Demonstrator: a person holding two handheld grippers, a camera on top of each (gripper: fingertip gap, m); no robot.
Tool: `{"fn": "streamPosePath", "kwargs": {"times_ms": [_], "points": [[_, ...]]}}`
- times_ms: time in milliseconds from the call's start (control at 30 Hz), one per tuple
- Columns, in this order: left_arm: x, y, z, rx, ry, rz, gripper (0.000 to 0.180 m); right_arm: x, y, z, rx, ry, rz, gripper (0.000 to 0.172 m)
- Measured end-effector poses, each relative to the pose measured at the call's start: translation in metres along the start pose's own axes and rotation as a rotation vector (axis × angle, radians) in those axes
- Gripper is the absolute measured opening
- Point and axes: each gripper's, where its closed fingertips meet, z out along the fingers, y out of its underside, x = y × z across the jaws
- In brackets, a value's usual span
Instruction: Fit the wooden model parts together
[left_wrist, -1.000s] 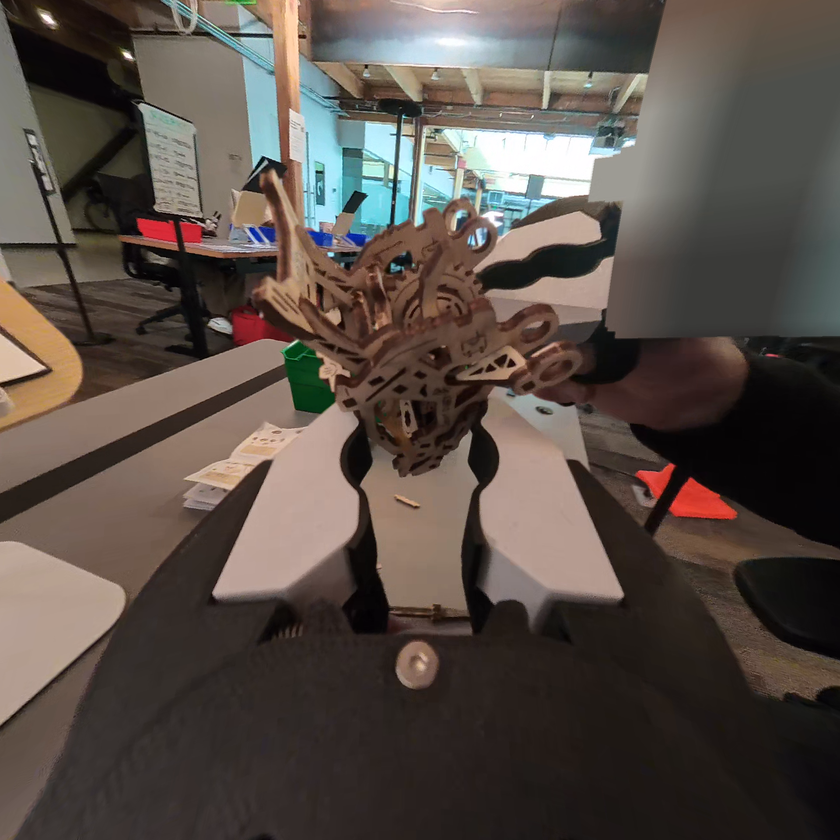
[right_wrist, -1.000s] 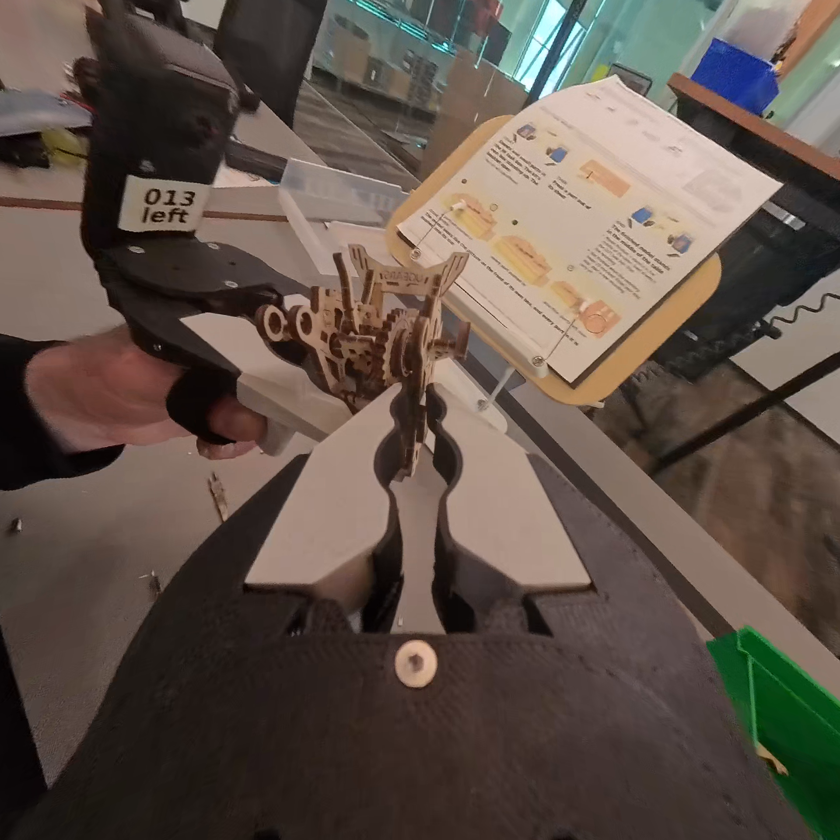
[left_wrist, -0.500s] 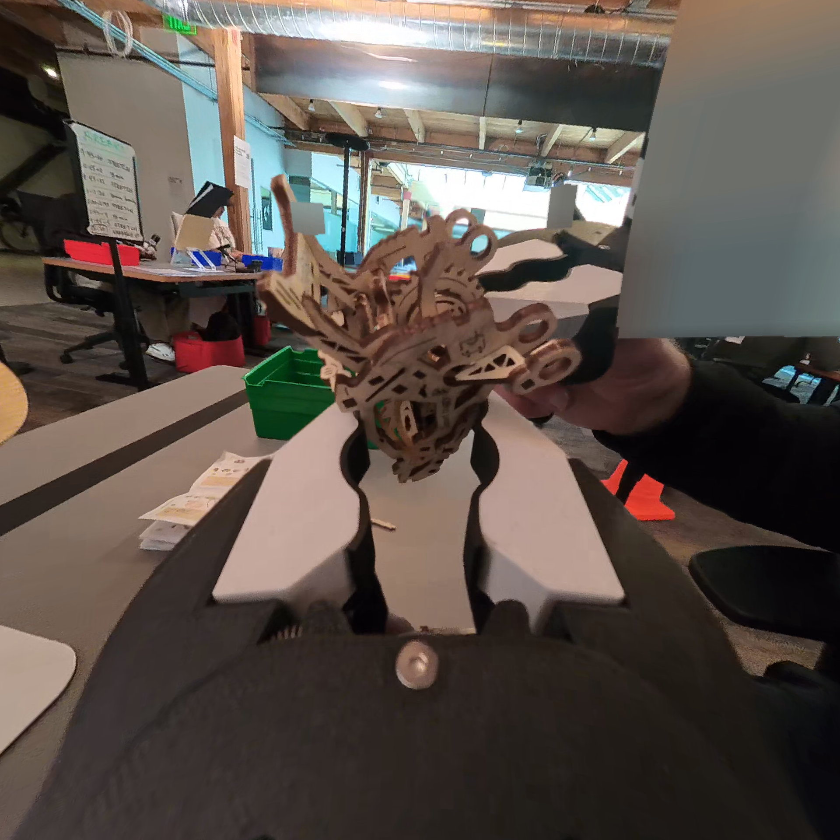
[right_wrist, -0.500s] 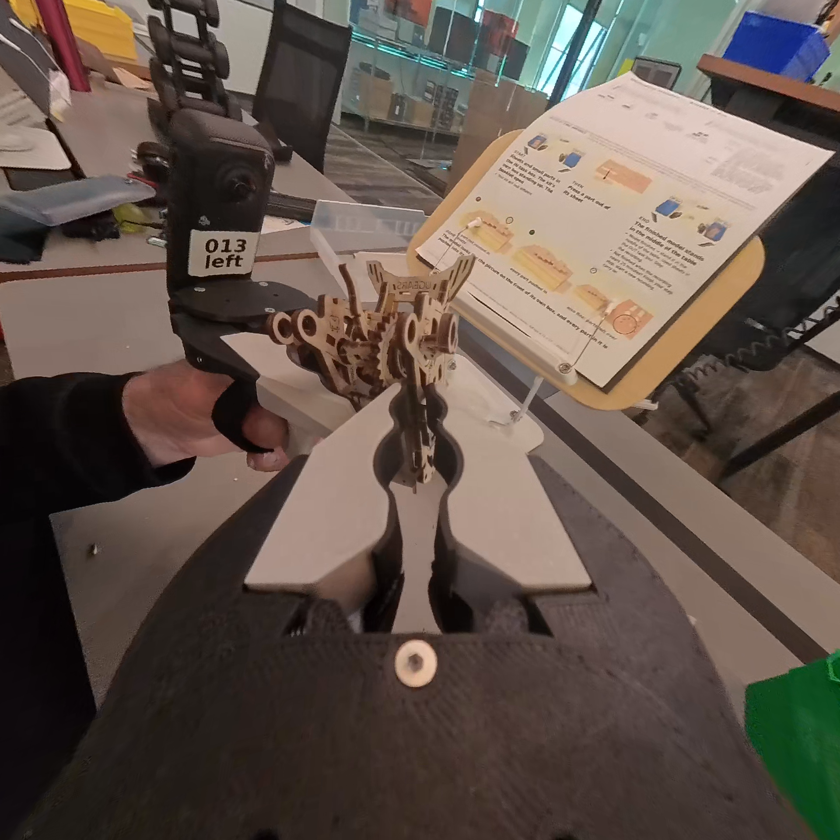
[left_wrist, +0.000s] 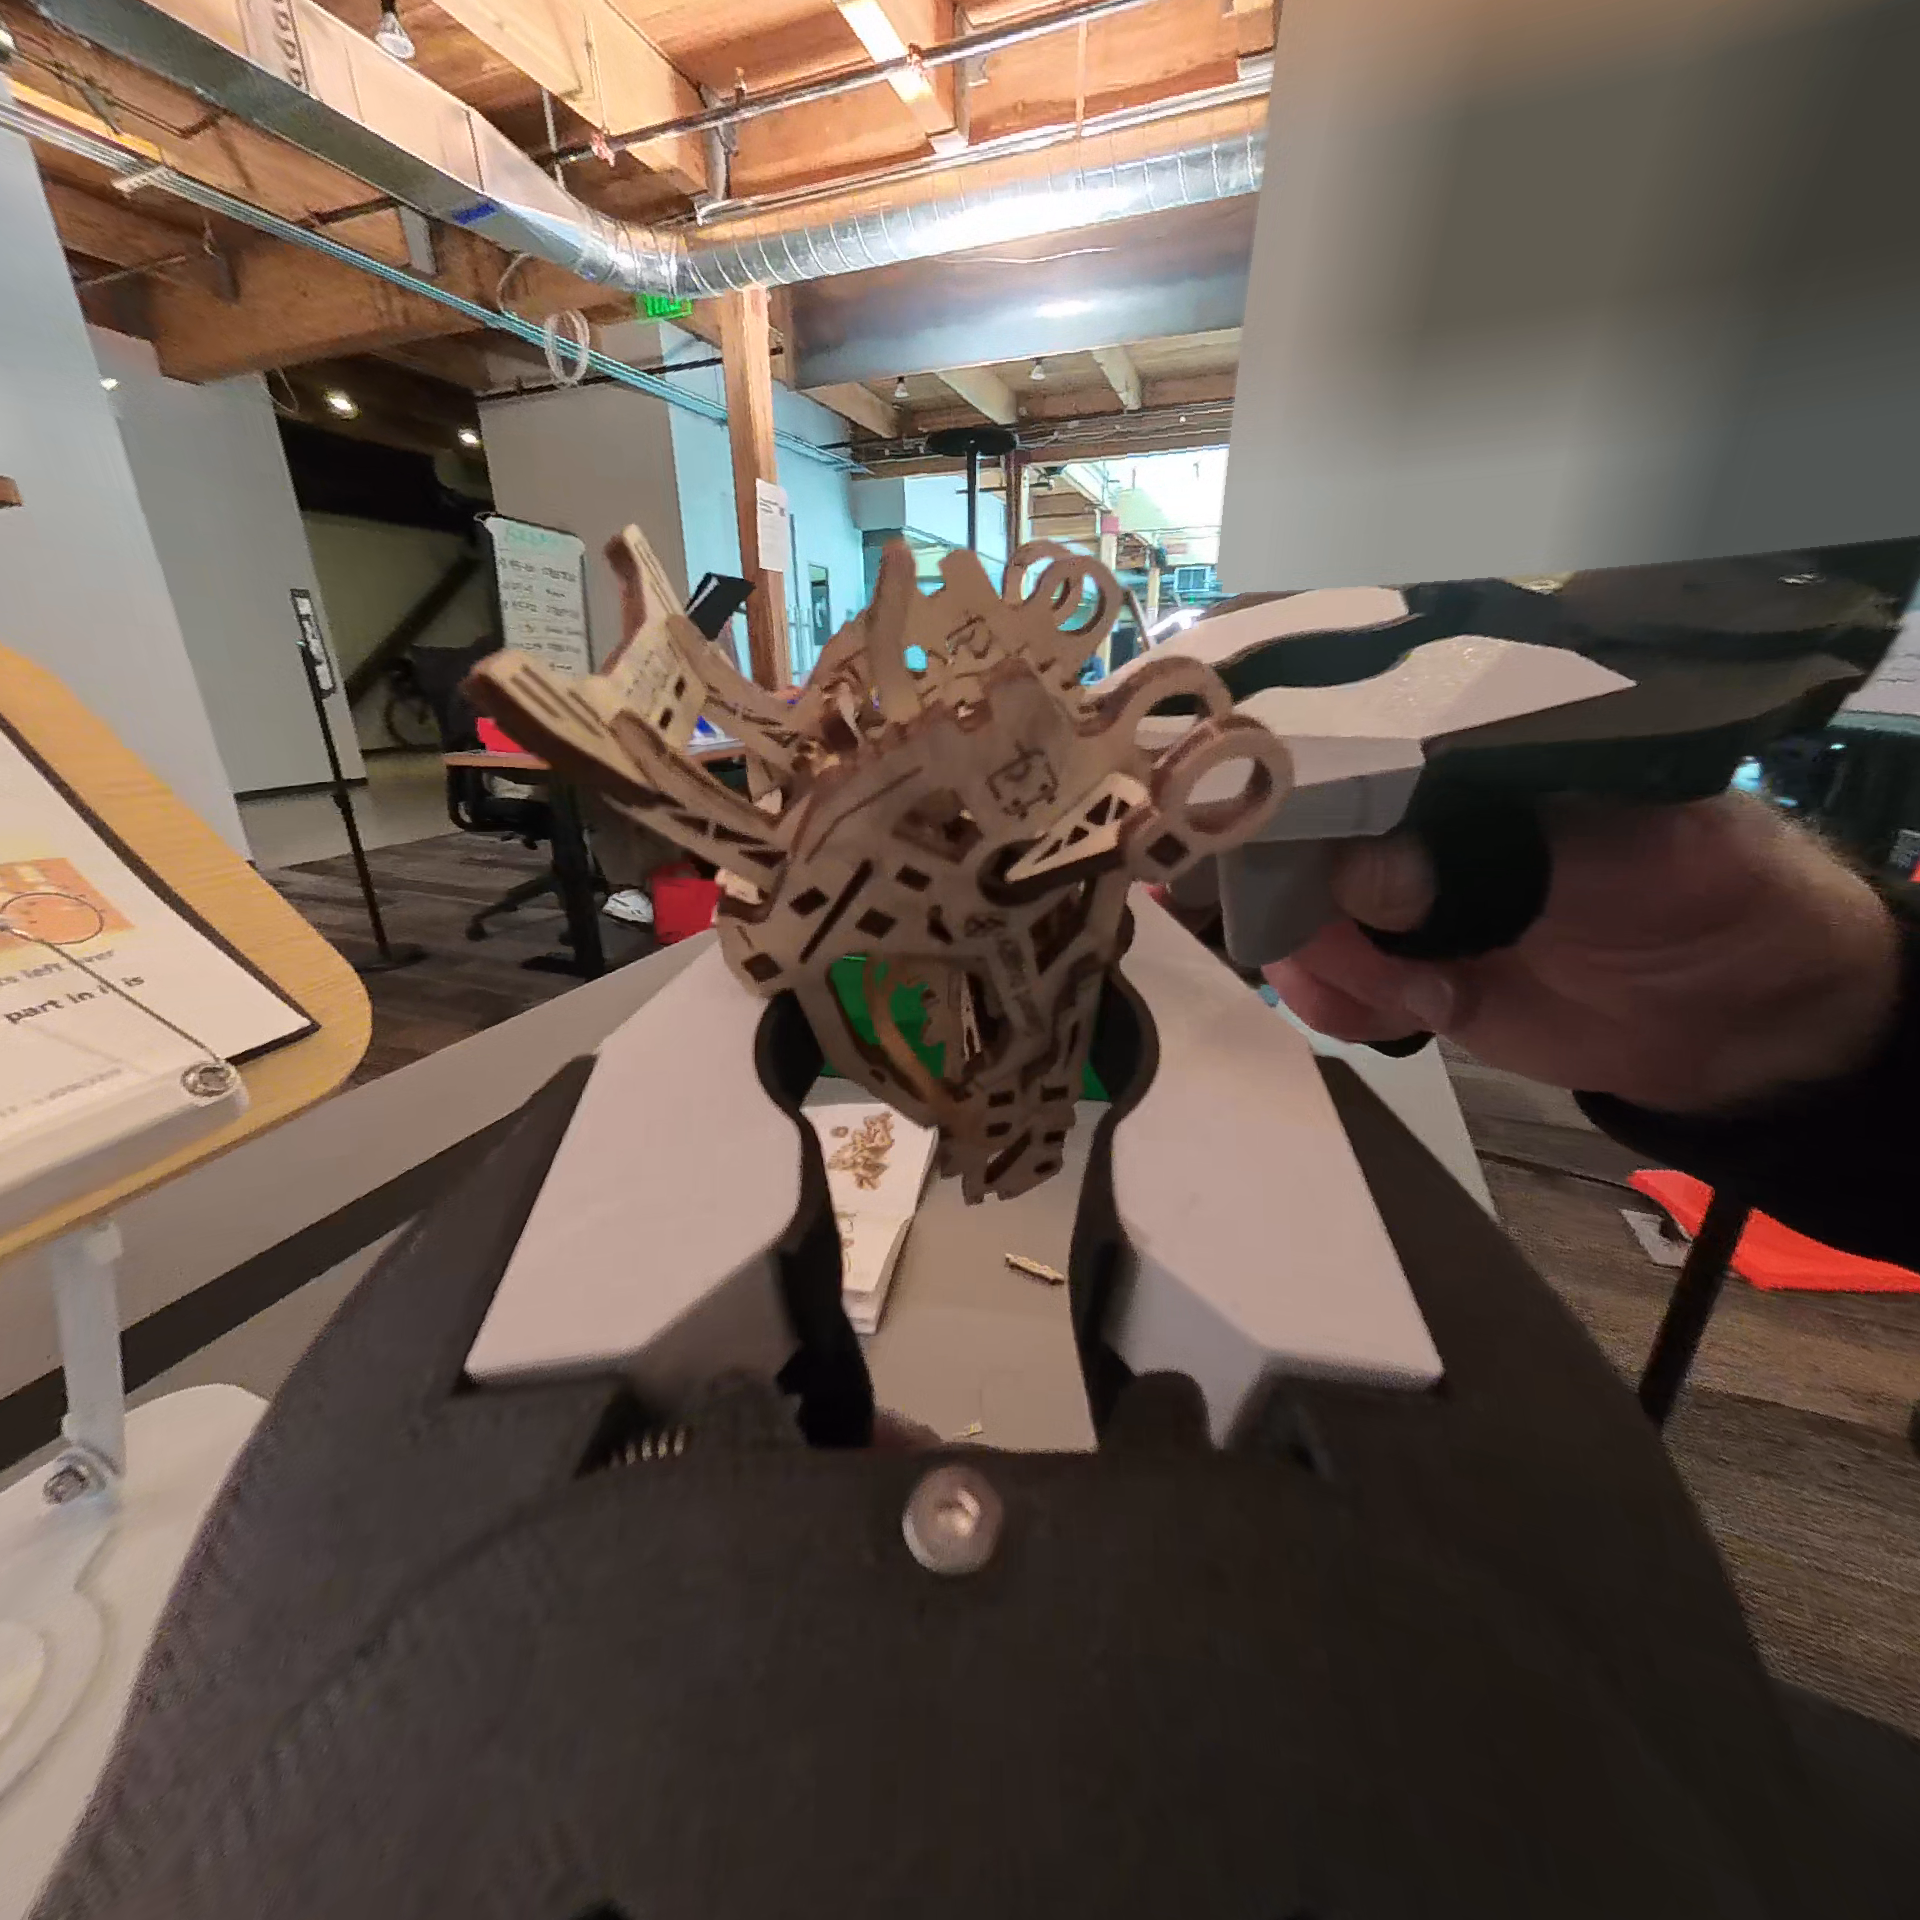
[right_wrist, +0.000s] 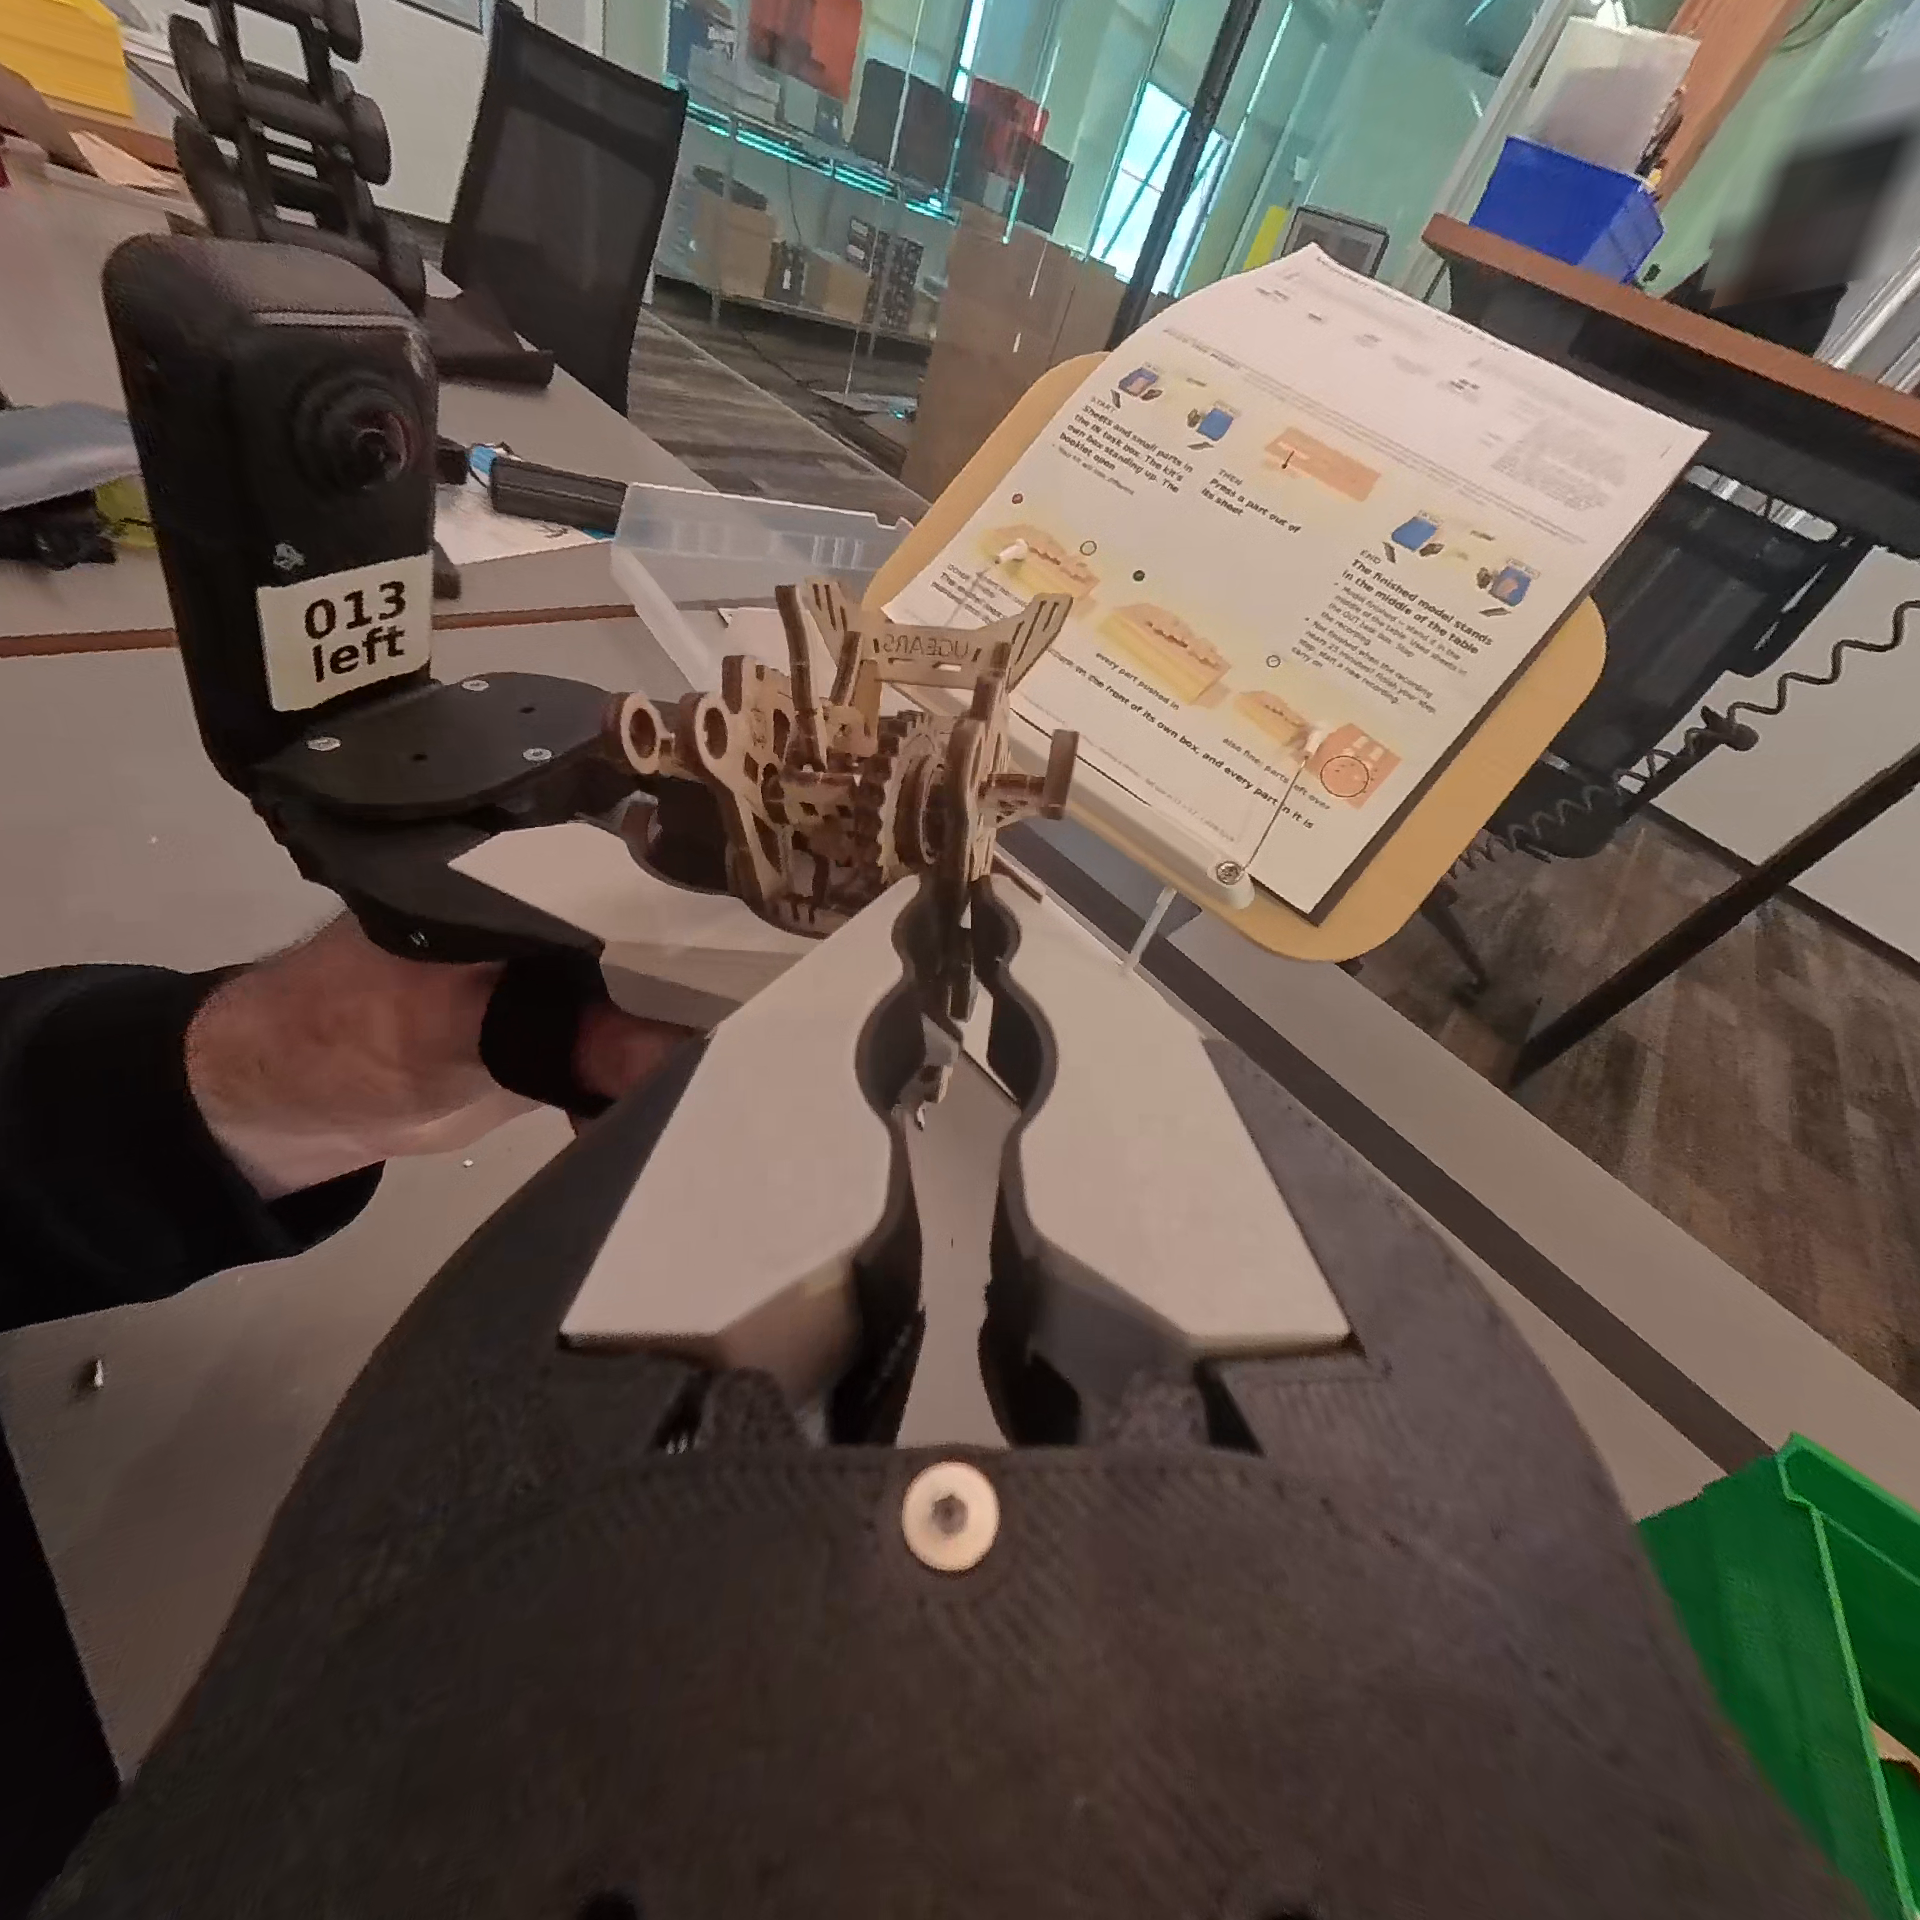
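Note:
The wooden model (left_wrist: 935, 831), an openwork assembly of gears and plates, is up in the air above the grey table (right_wrist: 156, 810). My right gripper (right_wrist: 951, 935) is shut on a thin upright plate at the model's (right_wrist: 831, 790) near end. It also shows in the left wrist view (left_wrist: 1174, 717), reaching in from the right with a hand on its grip. My left gripper (left_wrist: 951, 1018) is open. The model's lower part stands between its spread pads. The left gripper shows in the right wrist view (right_wrist: 665, 862) at the model's far side.
An instruction sheet on a wooden stand (right_wrist: 1299, 540) is behind the model and at the left wrist view's left edge (left_wrist: 104, 935). A green bin (right_wrist: 1808, 1662) is at lower right. Paper sheets (left_wrist: 873, 1195) and a small wooden bit (left_wrist: 1034, 1264) lie on the table. A clear plastic box (right_wrist: 727, 540) is farther back. My left and right fingertips are right by each other.
My left gripper's jaws have spread wider around the model. The right gripper stays shut on its plate. Both grippers and the model have swung, bringing the instruction stand into the left wrist view.

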Motion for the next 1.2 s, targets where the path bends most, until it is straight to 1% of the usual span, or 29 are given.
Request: {"fn": "streamPosePath", "kwargs": {"times_ms": [133, 200, 600, 667, 800, 900, 1000, 1200], "points": [[0.001, 0.0, -0.001, -0.024, 0.026, 0.011, 0.048, -0.001, -0.001, -0.001, 0.017, -0.068, 0.067, 0.003], [0.002, -0.002, -0.002, -0.015, 0.056, -0.019, 0.047, -0.002, -0.002, -0.001, 0.023, -0.096, 0.09, 0.003], [0.003, -0.004, -0.003, -0.006, 0.118, -0.086, 0.046, -0.005, -0.003, -0.001, 0.045, -0.237, 0.242, 0.005], [0.003, -0.003, -0.002, -0.005, 0.133, -0.122, 0.046, -0.004, -0.004, -0.002, 0.043, -0.272, 0.27, 0.006], [-0.001, -0.004, -0.002, -0.006, 0.126, -0.144, 0.046, -0.001, -0.011, -0.012, 0.081, -0.272, 0.216, 0.004], [-0.003, -0.005, -0.005, -0.004, 0.124, -0.15, 0.046, -0.001, -0.004, -0.015, 0.053, -0.264, 0.17, 0.003], [0.001, -0.005, -0.002, -0.009, 0.13, -0.144, 0.046, -0.002, 0.001, -0.011, 0.021, -0.215, 0.096, 0.002], [0.002, -0.007, -0.003, 0.0, 0.13, -0.142, 0.046, -0.003, 0.0, -0.01, 0.026, -0.185, 0.057, 0.0]]}}
